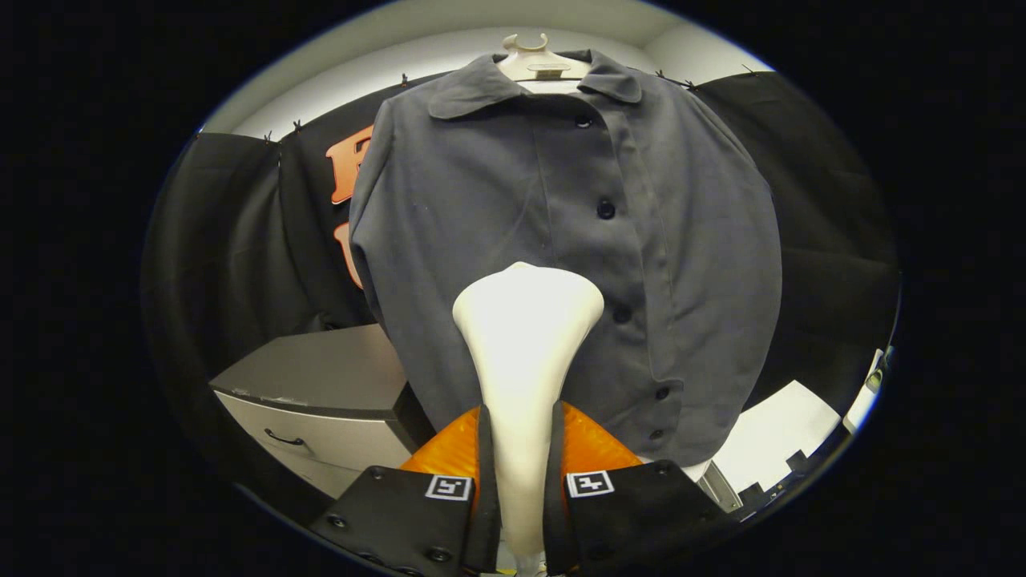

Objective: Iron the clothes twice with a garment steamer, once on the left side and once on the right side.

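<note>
A dark grey buttoned shirt point(513, 208) hangs on a pale hanger point(535, 60) in front of the booth's black cloth wall. My gripper point(519, 449) is shut on the white garment steamer point(525, 336), both fingers pressing its narrow handle. The steamer's wide head rises just ahead of the fingers and faces the lower front of the shirt, a little left of the button row point(607, 210). Whether the head touches the cloth I cannot tell.
A grey cabinet point(321, 385) with a drawer handle point(284, 439) stands low to the left of the shirt. A white surface point(773, 437) lies low to the right behind the shirt's hem.
</note>
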Available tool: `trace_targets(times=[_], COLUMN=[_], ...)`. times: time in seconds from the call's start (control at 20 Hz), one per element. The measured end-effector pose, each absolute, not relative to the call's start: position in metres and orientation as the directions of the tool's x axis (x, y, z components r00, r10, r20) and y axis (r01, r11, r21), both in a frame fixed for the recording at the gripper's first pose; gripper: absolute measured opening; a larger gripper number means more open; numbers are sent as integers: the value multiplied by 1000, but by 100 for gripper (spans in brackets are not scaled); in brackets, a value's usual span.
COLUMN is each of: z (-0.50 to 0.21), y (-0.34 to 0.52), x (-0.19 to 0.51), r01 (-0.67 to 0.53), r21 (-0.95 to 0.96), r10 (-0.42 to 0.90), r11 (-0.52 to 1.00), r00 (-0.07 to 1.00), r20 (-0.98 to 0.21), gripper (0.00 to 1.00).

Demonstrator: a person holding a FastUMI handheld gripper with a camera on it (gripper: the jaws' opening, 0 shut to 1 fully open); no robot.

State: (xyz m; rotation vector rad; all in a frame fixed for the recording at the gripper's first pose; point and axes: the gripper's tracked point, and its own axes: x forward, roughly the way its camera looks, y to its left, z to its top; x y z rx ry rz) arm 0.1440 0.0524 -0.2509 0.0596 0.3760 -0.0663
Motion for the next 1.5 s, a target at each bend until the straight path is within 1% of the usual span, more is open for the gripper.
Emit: trace_targets(times=[0.45, 0.7, 0.85, 1.1, 1.5], z=[-313, -358, -371, -351, -250], y=[44, 36, 31, 23, -3], x=[125, 102, 97, 93, 88], r01=[82, 86, 85, 85, 69], r21=[62, 56, 62, 74, 83], r10=[-47, -46, -40, -34, -26], r11=[995, 995, 994, 994, 994], r00=[900, 863, 850, 853, 899], r20=[-434, -504, -525, -521, -437], gripper=[29, 29, 29, 29, 29])
